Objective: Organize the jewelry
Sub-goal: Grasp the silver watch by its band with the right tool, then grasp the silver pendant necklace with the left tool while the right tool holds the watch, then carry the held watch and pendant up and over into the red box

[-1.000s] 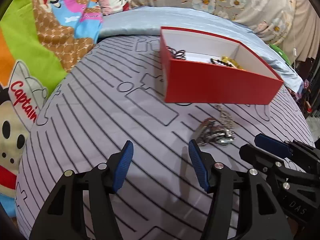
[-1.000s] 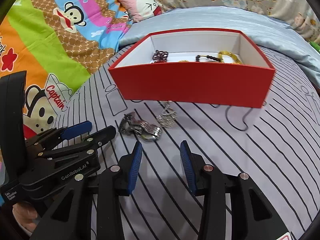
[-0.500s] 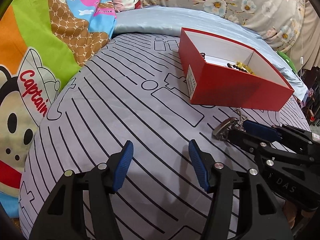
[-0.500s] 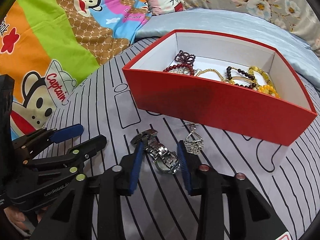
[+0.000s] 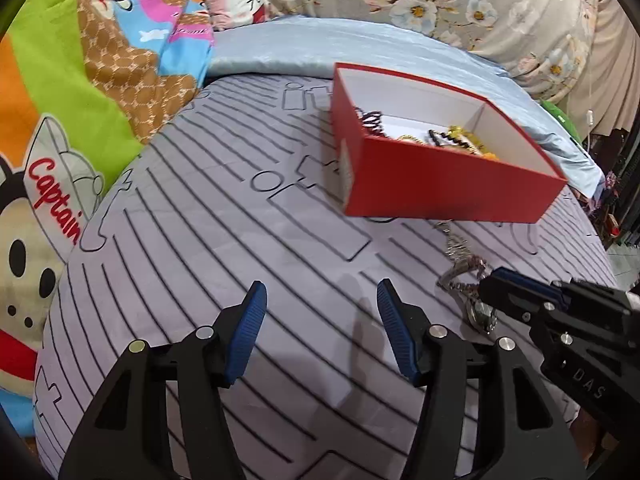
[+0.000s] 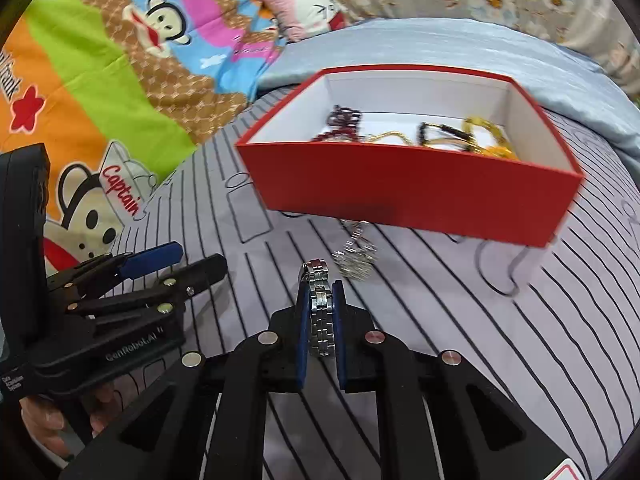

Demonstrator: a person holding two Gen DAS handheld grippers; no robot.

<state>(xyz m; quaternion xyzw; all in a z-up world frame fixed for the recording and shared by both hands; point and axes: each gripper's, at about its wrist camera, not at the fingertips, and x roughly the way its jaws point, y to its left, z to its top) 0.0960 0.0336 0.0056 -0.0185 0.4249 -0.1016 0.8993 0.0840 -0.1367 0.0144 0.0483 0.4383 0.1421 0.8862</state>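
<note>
On the bed, my right gripper (image 6: 320, 300) clamps a silver metal watch (image 6: 321, 312) by its link band, blue pads pressing either side; its jaws have just been closing, and the band stands between them, its end sticking up past the fingertips. From the left wrist camera the same watch (image 5: 478, 308) shows at the tip of the right gripper (image 5: 496, 284), its round case hanging just above the striped grey sheet (image 5: 224, 216).

My left gripper (image 5: 318, 320) hovers over bare sheet with its blue pads well apart and nothing between them. In the right wrist view it sits off to the left (image 6: 176, 264), a person's fingers (image 6: 44, 428) visible beneath its black body.

Just beyond the watch a silver pendant on a chain (image 6: 356, 260) lies on the sheet, its chain running back toward the near wall of a red box (image 6: 400, 188). The box, white inside, rests on the bed past both grippers and holds dark red beads (image 6: 342, 120), a gold chain (image 6: 390, 136), a black bead strand (image 6: 440, 130) and yellow beads (image 6: 486, 136), heaped along its floor; the view there is motion-blurred.

A bright cartoon monkey blanket (image 6: 100, 80) lies along the left, with a pale blue quilt (image 6: 460, 44) and a pink pillow (image 6: 298, 4) behind the box.
</note>
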